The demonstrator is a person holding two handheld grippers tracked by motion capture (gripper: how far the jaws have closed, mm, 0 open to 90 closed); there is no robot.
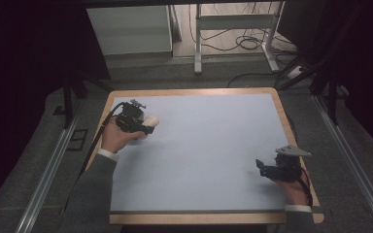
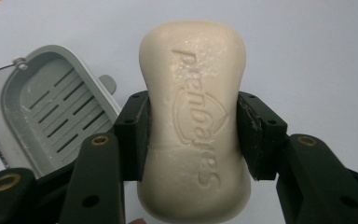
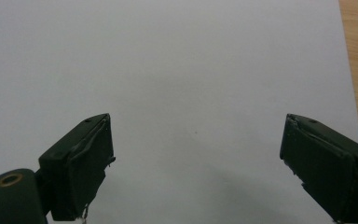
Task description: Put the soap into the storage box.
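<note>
soap bar (image 2: 196, 121), embossed word, likely "Safeguard", seen inverted

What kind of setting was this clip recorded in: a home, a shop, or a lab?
Most likely a lab or recording studio, not a home. A bare table with a pale blue top stands between dark curtains, loose cables lie on the floor behind it, and metal rails flank it.

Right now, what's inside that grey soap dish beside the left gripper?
The soap dish shows a bare slotted drain tray. Its near end is covered by the left gripper, which holds the soap bar clear of the dish.
</note>
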